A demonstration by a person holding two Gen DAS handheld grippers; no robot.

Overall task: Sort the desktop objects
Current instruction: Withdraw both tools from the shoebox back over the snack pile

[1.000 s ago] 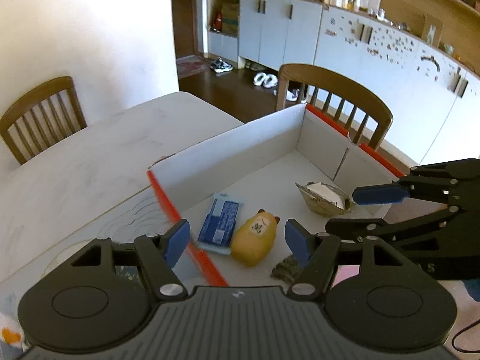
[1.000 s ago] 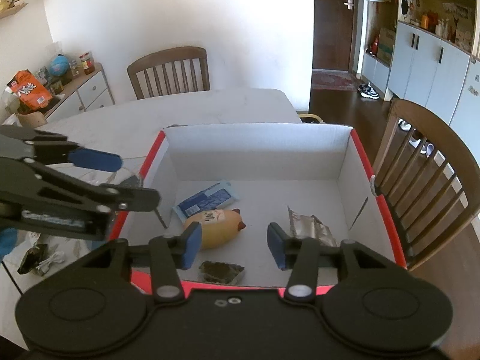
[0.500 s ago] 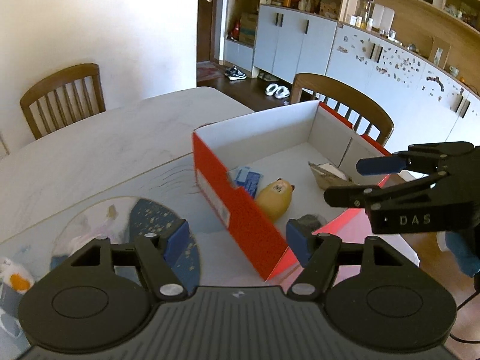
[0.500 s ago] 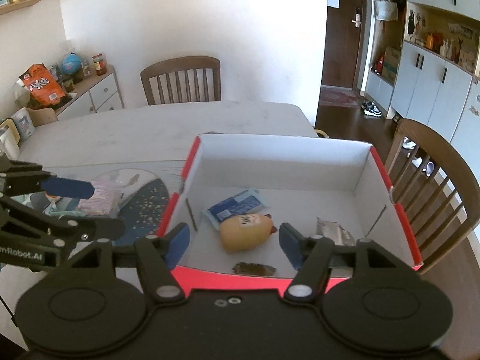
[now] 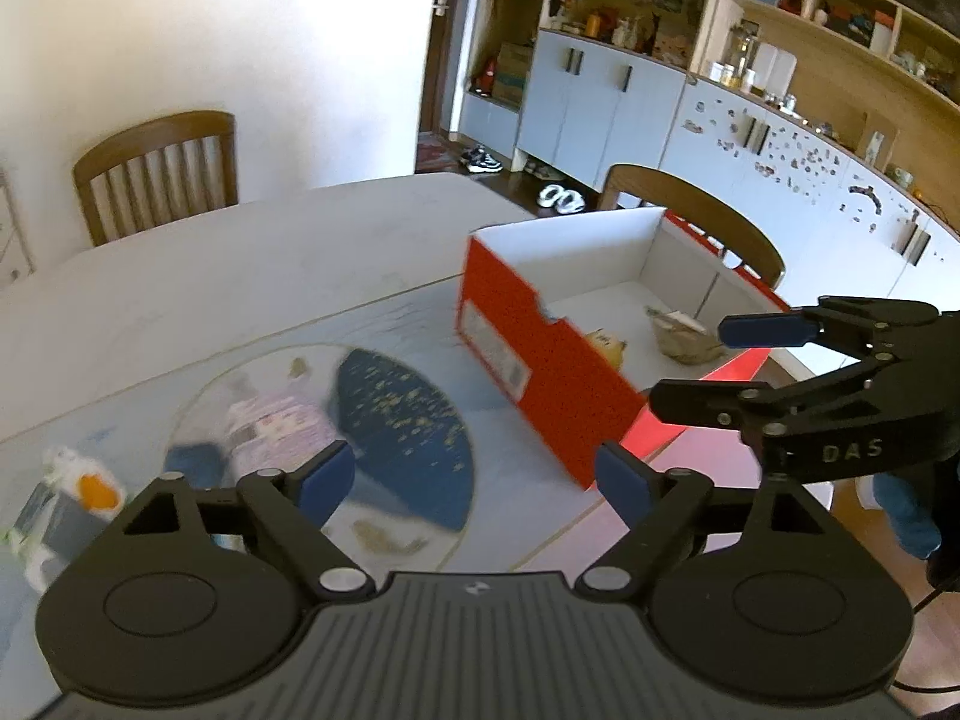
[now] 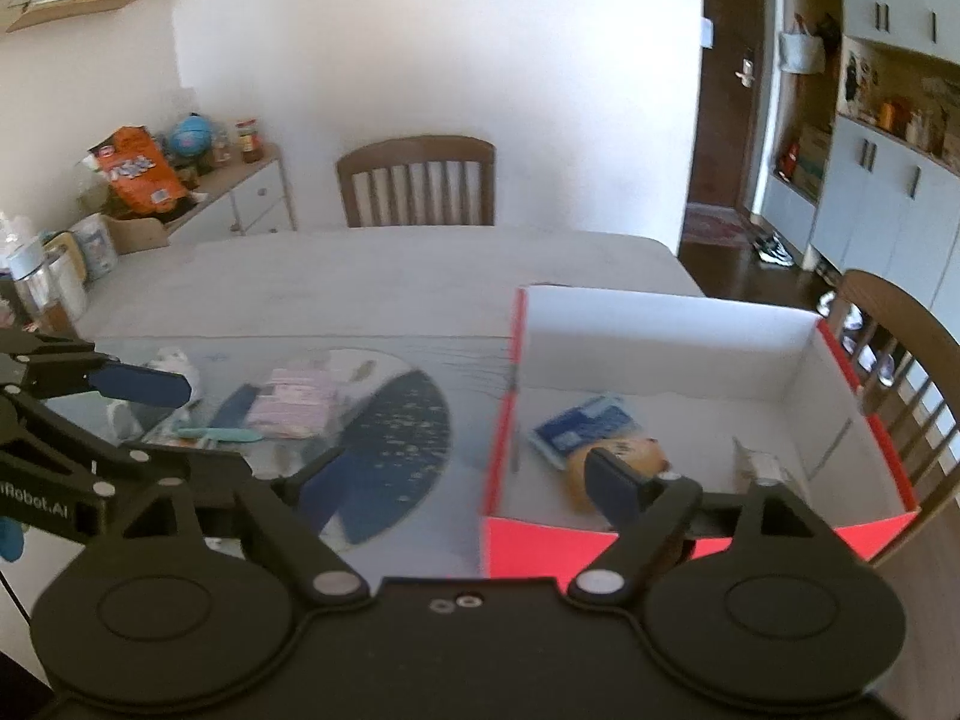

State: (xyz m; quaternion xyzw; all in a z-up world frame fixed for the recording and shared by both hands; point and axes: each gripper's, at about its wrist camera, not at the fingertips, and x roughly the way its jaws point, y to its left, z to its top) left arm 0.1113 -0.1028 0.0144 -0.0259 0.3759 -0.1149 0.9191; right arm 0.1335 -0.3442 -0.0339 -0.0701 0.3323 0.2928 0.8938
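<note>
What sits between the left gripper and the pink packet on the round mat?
Nothing visible. The left gripper, jaws opening and empty, faces the pink packet across bare mat; the red box stands off to its right.

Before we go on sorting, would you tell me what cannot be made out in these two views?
- Left wrist view: the blue packet in the red box is hidden by the box's near wall; only the top of the yellow toy shows.
- Right wrist view: the yellow toy is partly covered by the right gripper.
- Both views: the things on the mat, such as the pink packet, are too blurred to identify.
</note>
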